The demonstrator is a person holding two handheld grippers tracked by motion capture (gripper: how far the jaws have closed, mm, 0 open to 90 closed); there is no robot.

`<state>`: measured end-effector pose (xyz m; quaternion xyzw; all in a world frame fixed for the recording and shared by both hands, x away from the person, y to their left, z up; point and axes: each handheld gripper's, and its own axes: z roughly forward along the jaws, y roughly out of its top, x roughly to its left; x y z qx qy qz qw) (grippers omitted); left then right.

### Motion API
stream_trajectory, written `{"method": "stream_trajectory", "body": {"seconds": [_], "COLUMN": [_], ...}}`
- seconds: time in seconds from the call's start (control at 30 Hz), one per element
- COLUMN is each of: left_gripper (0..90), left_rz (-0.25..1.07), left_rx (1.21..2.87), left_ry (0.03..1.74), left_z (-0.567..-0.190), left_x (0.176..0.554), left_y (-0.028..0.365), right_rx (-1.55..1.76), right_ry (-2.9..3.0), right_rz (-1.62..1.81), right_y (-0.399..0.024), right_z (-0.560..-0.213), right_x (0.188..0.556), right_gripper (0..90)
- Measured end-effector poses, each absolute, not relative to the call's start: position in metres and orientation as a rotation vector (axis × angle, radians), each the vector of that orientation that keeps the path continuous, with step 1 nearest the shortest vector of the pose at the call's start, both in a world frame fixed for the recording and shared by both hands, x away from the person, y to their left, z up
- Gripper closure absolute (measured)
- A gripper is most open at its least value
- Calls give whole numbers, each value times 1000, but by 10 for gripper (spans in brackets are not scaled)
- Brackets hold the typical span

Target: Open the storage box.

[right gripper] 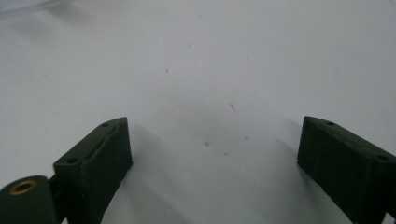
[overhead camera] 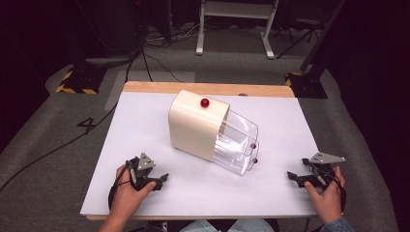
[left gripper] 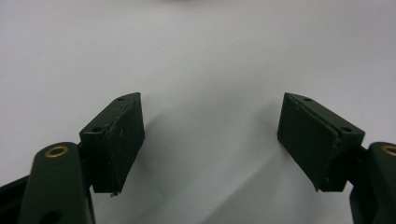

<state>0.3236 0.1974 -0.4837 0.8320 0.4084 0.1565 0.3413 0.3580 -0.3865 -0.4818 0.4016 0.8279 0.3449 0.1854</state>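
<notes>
So there's a big white tabletop [overhead camera: 145, 125], and sitting mid-board is the cream drawer box [overhead camera: 196, 125] with its clear drawers [overhead camera: 237, 145] pulled out toward the right. Both claws rest near the front edge, well apart from it: left claw [overhead camera: 162, 179] released, right claw [overhead camera: 293, 177] released too, nothing between either. Biggest risk I'd guess: tugging those tiny red knobs [overhead camera: 252, 145] off-axis and sliding the whole box.

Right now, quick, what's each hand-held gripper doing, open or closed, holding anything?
Left hand-held gripper: open, nothing between its jaws, above the white table.
Right hand-held gripper: open, holding nothing.
</notes>
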Motion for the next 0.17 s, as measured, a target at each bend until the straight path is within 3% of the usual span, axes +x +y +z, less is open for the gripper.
{"method": "stream_trajectory", "body": {"seconds": [0.17], "left_gripper": [232], "left_rz": [404], "left_rx": [2163], "left_ry": [1062], "left_z": [-484], "left_x": [324], "left_y": [197], "right_rx": [1132], "right_ry": [2333], "right_rz": [972], "right_y": [-387], "right_z": [-482], "right_x": [358], "right_gripper": [100]}}
